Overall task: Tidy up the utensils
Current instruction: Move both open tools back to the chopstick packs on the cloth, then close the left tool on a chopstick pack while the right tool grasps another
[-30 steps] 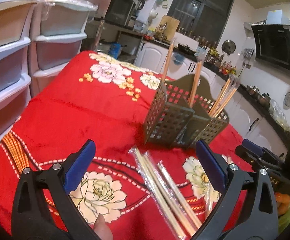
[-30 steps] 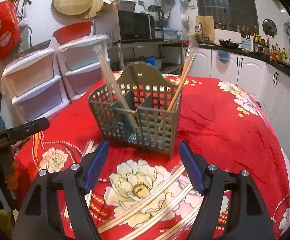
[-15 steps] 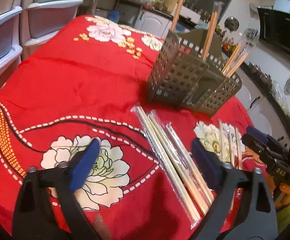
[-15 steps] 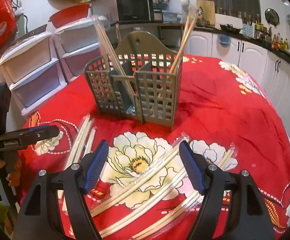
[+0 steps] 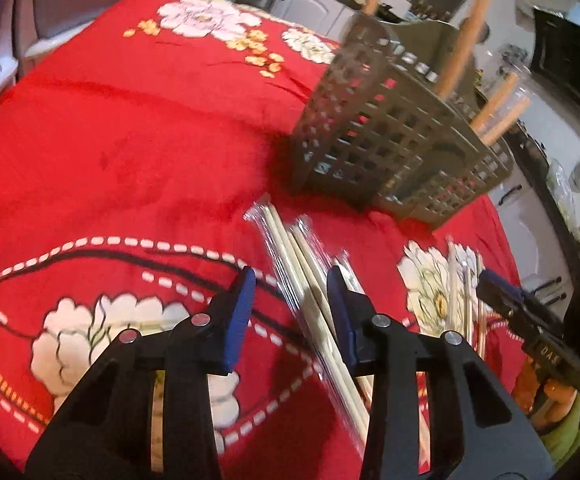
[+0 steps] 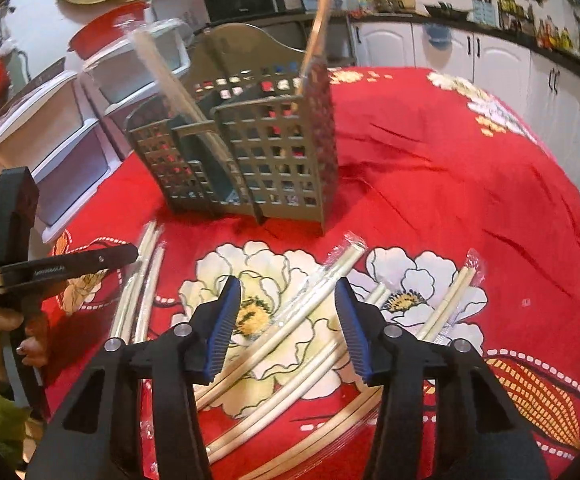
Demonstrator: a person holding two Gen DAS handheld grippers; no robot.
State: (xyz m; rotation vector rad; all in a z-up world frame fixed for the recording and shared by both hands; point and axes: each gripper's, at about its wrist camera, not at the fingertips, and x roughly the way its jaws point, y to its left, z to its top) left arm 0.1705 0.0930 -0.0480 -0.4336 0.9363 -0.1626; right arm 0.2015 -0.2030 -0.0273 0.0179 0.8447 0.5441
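Note:
A grey-green lattice utensil holder (image 5: 389, 140) (image 6: 250, 152) stands on the red flowered tablecloth with a few wrapped chopsticks (image 5: 461, 48) upright in it. Plastic-wrapped chopstick pairs (image 5: 305, 272) lie flat in front of it. My left gripper (image 5: 290, 308) hangs low over them; its jaws are closing around one pack, which sits against the right pad (image 5: 339, 312), with a gap on the left. My right gripper (image 6: 288, 316) is also closing, with wrapped chopsticks (image 6: 290, 328) lying between its pads, which do not press on them.
More wrapped pairs (image 6: 445, 304) lie to the right and another bunch (image 6: 142, 280) to the left. White plastic drawers (image 6: 50, 136) stand beyond the table's left edge. Kitchen cabinets (image 6: 489, 64) run behind. A person's hand (image 6: 6, 332) holds the left tool.
Both grippers have sunk toward the tablecloth and tipped downward. Their jaws have narrowed from wide open around the chopstick packs below them.

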